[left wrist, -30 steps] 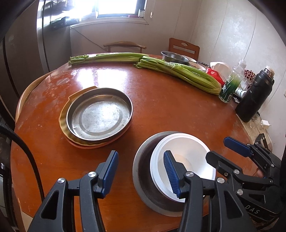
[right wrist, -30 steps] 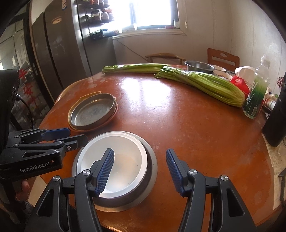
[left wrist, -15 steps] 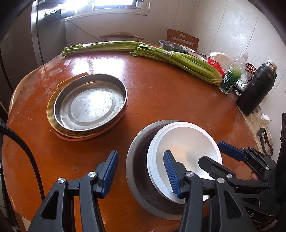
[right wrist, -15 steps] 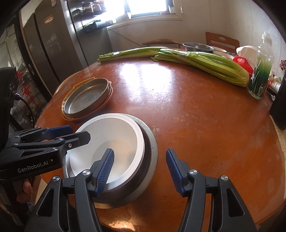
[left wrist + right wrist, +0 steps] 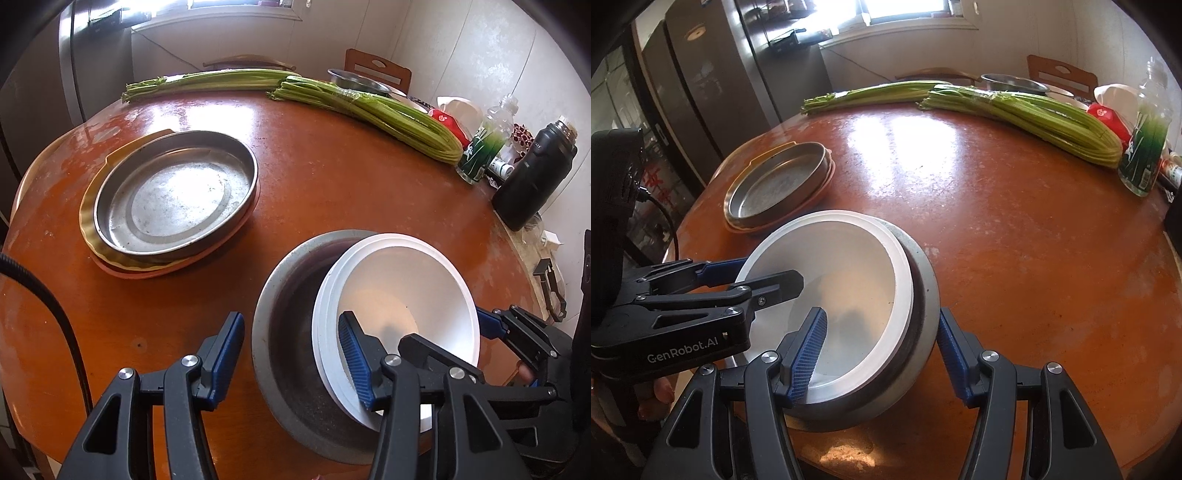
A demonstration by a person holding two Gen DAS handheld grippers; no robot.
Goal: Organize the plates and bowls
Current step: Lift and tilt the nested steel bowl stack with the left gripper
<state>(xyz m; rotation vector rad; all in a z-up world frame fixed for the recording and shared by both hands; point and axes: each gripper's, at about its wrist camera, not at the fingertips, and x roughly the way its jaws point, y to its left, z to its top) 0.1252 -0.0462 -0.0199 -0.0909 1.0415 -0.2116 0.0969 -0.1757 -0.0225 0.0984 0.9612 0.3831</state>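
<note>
A white bowl (image 5: 399,295) sits nested in a grey metal bowl (image 5: 291,295) at the near edge of the round wooden table (image 5: 332,184); both also show in the right wrist view, the white bowl (image 5: 846,266) inside the metal bowl (image 5: 923,280). My left gripper (image 5: 291,350) is open, its jaws straddling the near-left rims of both bowls. My right gripper (image 5: 879,347) is open, its jaws straddling the right rims. A metal pan (image 5: 173,195) rests on stacked plates (image 5: 122,266) to the left.
Two celery bundles (image 5: 369,110) lie across the far side. A green bottle (image 5: 480,147), a black flask (image 5: 532,181) and small items stand at the right edge. A metal basin (image 5: 354,79) sits at the back. A fridge (image 5: 701,92) stands left.
Both grippers have moved forward and down onto the nested bowls, so each now has one finger inside the white bowl. The bowls look tilted and closer.
</note>
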